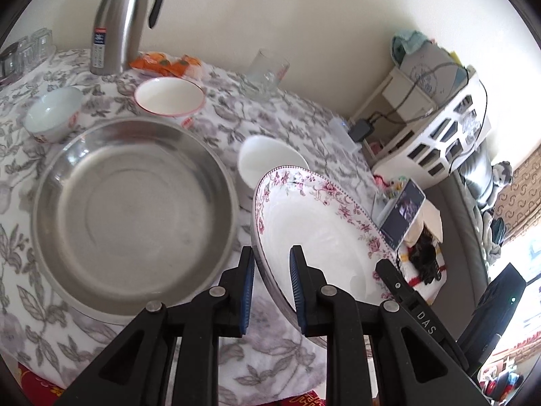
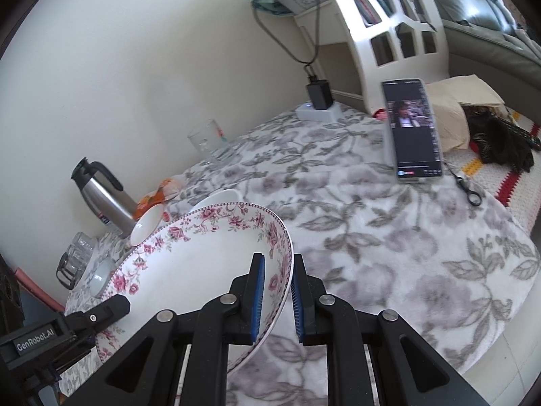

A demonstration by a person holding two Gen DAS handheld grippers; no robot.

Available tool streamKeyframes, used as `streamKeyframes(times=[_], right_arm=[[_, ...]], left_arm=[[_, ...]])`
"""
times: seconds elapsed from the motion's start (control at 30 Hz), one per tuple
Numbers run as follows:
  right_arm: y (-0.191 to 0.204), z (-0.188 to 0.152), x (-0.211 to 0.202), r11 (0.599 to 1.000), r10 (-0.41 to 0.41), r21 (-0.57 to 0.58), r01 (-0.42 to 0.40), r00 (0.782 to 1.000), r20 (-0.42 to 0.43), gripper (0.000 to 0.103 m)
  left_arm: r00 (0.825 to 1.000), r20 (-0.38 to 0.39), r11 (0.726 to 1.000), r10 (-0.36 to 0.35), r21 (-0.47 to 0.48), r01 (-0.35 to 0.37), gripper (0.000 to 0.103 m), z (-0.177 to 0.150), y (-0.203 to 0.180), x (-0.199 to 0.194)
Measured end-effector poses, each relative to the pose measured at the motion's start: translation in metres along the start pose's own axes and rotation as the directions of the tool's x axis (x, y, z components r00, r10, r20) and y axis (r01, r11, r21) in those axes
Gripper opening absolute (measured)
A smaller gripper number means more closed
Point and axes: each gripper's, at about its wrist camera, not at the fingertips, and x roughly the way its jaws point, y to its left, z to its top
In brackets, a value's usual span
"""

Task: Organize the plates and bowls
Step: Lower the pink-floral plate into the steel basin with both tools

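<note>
1. I have both grippers on the same floral plate (image 1: 314, 233), a white dish with pink flowers around its rim, held tilted above the table (image 1: 277, 118).
2. My left gripper (image 1: 272, 291) is clamped on the plate's near-left rim; the blue pads sit on either side of the edge, one under it and one on the inner face.
3. My right gripper (image 2: 275, 296) is clamped on the opposite rim of that plate (image 2: 203, 270), pads pressed on the flowered border from both sides.
4. In the right wrist view I see the left gripper's black finger reaching the plate's far edge at the lower left.
5. Just left of the plate in the left wrist view sits a large steel basin (image 1: 132, 216), empty, resting on the grey floral tablecloth (image 2: 389, 237).
6. Behind the plate stands a plain white bowl (image 1: 267, 162), partly hidden by the plate's rim.
7. Farther back are 2 more bowls: a pink-rimmed bowl (image 1: 170, 96) and a pale bluish bowl (image 1: 54, 113), well apart from the plate.
8. A steel thermos jug (image 1: 118, 23) stands at the table's back edge, with an orange packet (image 1: 165, 62) beside it and a clear glass mug (image 1: 267, 69) to the right.
9. A phone (image 2: 410, 128) is propped upright near the table's far side, its screen lit.
</note>
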Motion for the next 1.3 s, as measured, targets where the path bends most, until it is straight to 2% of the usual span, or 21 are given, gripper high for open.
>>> streamKeyframes(times=[0.2,0.53,0.73,1.03,1.3], right_arm=[[0.032,-0.007,0.009,0.999,0.028,-0.032,-0.028,0.999,-0.026,0.016],[0.082,-0.025,0.026,0.994,0.053,-0.094,-0.061,0.995,-0.080,0.016],[0.107,-0.040,0.043,0.989,0.070,-0.119,-0.086,0.988,-0.137,0.016],[0.124,-0.058,0.068,0.986,0.043,-0.151,-0.076,0.977,-0.211,0.016],[0.134,-0.063,0.082,0.978,0.016,-0.200,-0.062,0.975,-0.224,0.016]], left_arm=[[0.999,0.042,0.999,0.015,-0.039,-0.013,0.022,0.011,0.030,-0.018],[0.997,0.067,0.995,0.026,-0.096,-0.020,0.021,0.025,0.079,-0.036],[0.996,0.069,0.983,0.050,-0.179,-0.036,0.021,0.031,0.114,-0.041],[0.996,0.037,0.960,0.077,-0.272,-0.064,0.021,0.032,0.149,-0.037],[0.997,-0.005,0.940,0.082,-0.331,-0.079,0.021,0.031,0.170,-0.023]])
